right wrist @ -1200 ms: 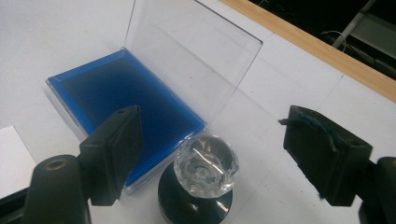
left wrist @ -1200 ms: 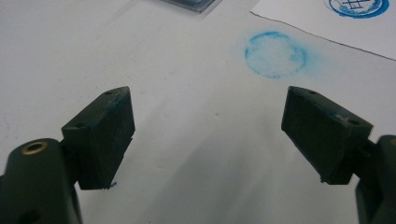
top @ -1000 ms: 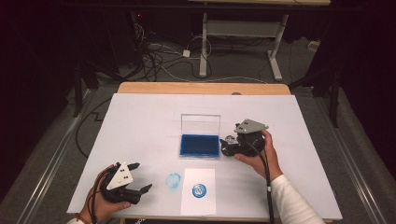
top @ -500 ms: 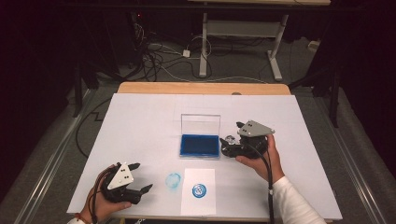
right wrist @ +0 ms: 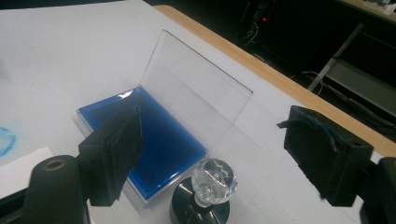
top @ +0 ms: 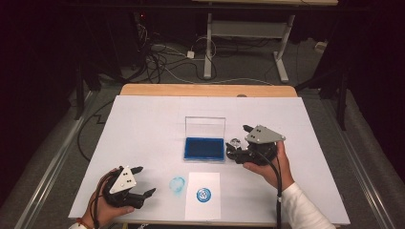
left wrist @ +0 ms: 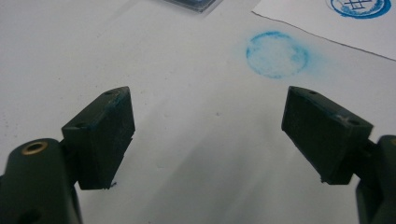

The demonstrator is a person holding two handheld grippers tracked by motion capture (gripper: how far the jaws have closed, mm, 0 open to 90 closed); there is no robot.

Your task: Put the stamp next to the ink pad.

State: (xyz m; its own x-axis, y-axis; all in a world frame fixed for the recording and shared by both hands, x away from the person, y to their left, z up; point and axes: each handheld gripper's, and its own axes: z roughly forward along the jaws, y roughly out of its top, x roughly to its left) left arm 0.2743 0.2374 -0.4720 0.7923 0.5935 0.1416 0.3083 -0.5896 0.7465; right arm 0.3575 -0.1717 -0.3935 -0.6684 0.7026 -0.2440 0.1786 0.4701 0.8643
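Stamp (right wrist: 205, 191) upright on the table (top: 143, 124), clear knob on a black round base, just beside the near right corner of the ink pad (right wrist: 144, 140); in the high view a small glint (top: 234, 142) between pad and right gripper (top: 237, 142). Sits between the right gripper's jaws, both spread wide, neither touching it; nothing gripped. Left jaw hangs over the pad's blue surface, right jaw over bare table toward the far wooden edge (right wrist: 280, 79).

Ink pad open, clear lid (top: 205, 127) standing up at the back, blue tray (top: 204, 148) toward the person. Lid blocks the way from behind; stamp free above and on the right.

Paper (top: 203, 195) in front of the pad, near the front table edge, with a blue round print (top: 204, 194) on it. Just left of the paper, a fainter blue ring (left wrist: 276, 54) smeared straight on the table.

Left gripper (top: 145, 180) at the near left corner, well apart from stamp and pad, jaws wide apart and holding nothing, low over bare table, pointing toward the ring. Blue stains on its pads (left wrist: 119, 119).

Plenty of bare white surface left, right and beyond the pad. Floor behind the table with cables (top: 162, 52) and a desk frame (top: 243, 33).
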